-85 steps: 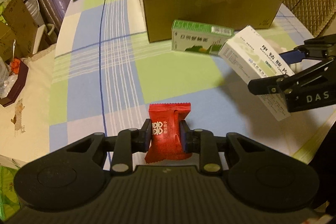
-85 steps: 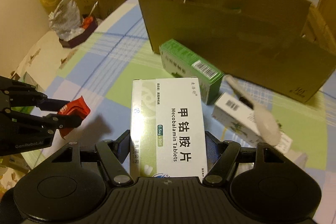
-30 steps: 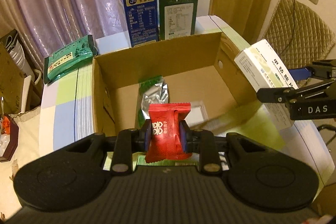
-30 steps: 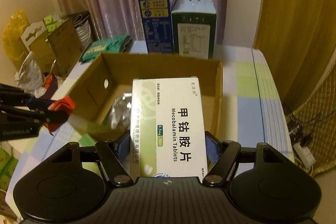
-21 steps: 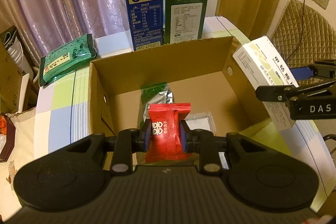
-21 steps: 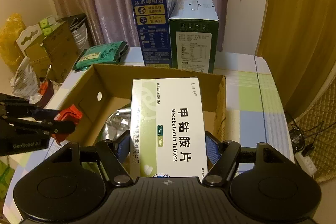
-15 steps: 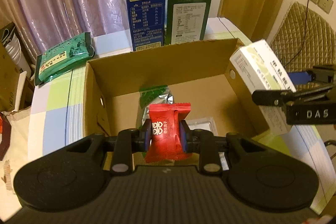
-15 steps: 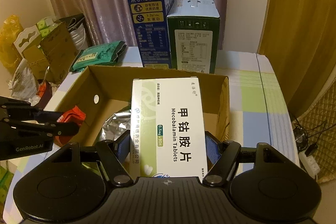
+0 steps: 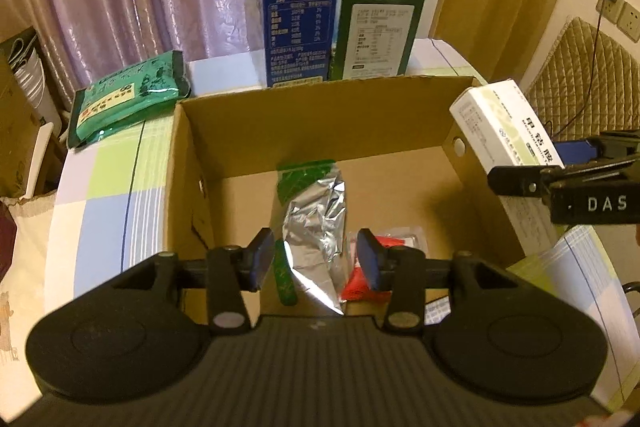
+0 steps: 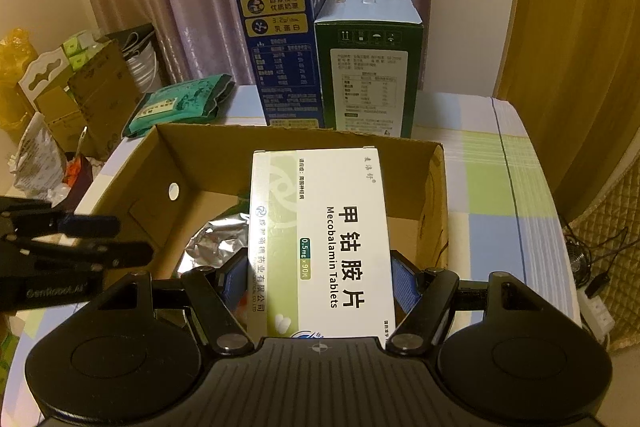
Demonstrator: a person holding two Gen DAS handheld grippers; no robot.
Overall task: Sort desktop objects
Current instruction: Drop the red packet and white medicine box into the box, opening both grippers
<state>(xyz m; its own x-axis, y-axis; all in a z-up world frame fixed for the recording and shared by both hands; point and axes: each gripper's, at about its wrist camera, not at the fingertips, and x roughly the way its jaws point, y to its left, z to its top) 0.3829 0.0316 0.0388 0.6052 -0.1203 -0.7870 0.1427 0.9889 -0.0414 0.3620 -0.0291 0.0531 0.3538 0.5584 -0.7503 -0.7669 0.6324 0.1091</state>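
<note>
Two hands busy: your right hand-held gripper [image 10: 318,287] clamps the light, stiff tablet box [image 10: 320,243] by its long sides above the cardboard box [image 9: 192,163]; left hand-held gripper [image 9: 316,259] opening, empty, red packet [image 9: 360,283] dropped inside.

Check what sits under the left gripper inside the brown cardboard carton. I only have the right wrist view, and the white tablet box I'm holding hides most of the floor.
Observer: A red foil snack packet is down inside the brown cardboard carton, beside a crumpled silver foil pouch.
Operator: Left gripper clear of it?
Observer: Yes. The left gripper has its jaws opening, with nothing pinched between the pads.
Operator: Where's my box from that side?
Observer: The white cardboard tablet box shows over the carton's right wall, clamped in the right gripper.
</note>
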